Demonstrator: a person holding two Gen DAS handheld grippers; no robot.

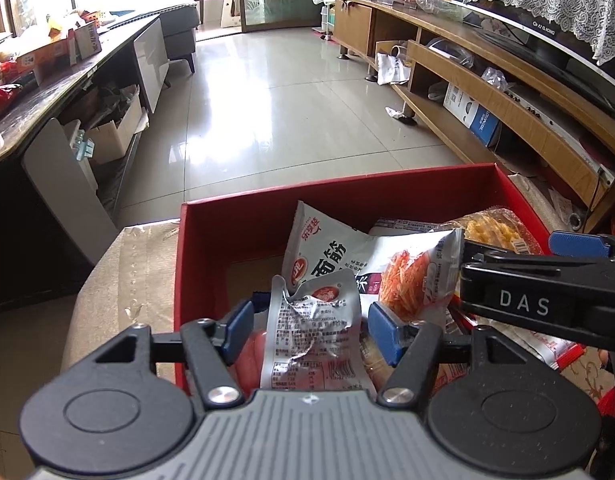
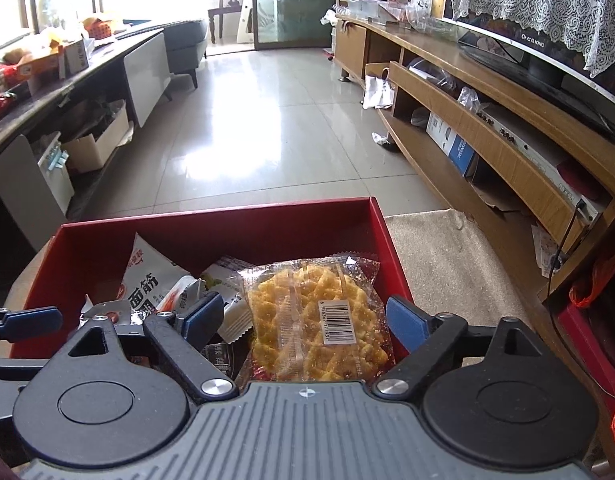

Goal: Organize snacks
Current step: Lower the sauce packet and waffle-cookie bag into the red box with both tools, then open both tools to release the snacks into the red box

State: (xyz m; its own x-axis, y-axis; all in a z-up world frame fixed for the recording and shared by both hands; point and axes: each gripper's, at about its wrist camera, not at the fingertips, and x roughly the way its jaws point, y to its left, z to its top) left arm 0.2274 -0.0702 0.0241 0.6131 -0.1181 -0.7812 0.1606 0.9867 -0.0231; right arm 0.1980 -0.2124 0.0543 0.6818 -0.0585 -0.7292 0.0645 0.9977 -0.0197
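Several snack packets already inside open red cardboard box [image 2: 211, 228]. Left gripper [image 1: 307, 330] apart around crumpled silver foil packet [image 1: 313, 344], unclamped. Right gripper [image 2: 305, 320] apart over clear-wrapped yellow waffle pack [image 2: 315, 316]. Sorting apparently unfinished.

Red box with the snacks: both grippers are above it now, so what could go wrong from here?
The silver packet stands loosely between the open fingers of the left gripper; it may tip onto the other packets. The right gripper hangs close beside the left one over the red box, so their fingers could collide. The yellow cracker pack looks fragile if squeezed.
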